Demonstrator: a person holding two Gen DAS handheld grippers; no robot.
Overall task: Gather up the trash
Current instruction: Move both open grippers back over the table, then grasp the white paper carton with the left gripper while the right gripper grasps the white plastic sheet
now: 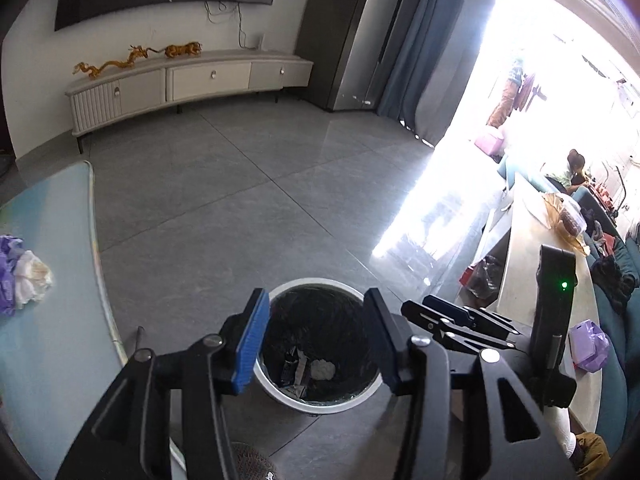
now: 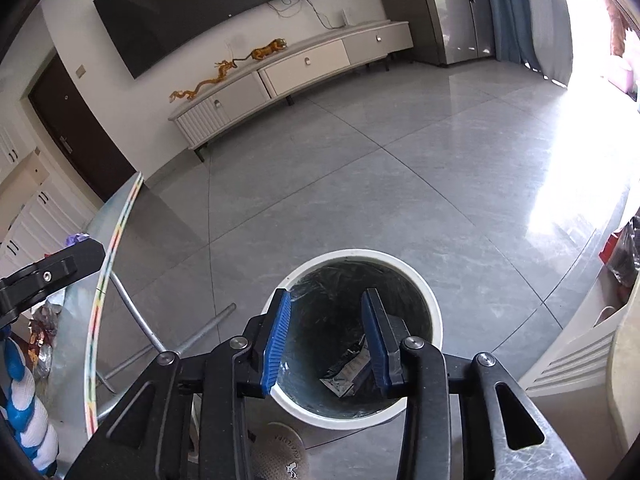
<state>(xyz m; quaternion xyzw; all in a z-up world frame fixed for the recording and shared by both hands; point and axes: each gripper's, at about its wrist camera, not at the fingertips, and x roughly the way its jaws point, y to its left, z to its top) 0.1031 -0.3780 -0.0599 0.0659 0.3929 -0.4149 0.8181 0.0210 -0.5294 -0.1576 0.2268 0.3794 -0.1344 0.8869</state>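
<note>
Left wrist view: left claw (image 1: 316,344) spread and empty above the white trash bin (image 1: 320,402) on the floor, crumpled trash (image 1: 323,369) inside. Right wrist view: right claw (image 2: 326,338) likewise spread over the bin, a wrapper (image 2: 348,372) at its bottom.

A home living room, lived in.

On the far wall hangs a dark television (image 2: 208,12) above a long low cabinet (image 2: 296,76) with golden dragon figures (image 2: 200,86); grey floor tiles (image 2: 360,184), blue curtains (image 1: 424,40) beside a sunlit doorway on the right.
</note>
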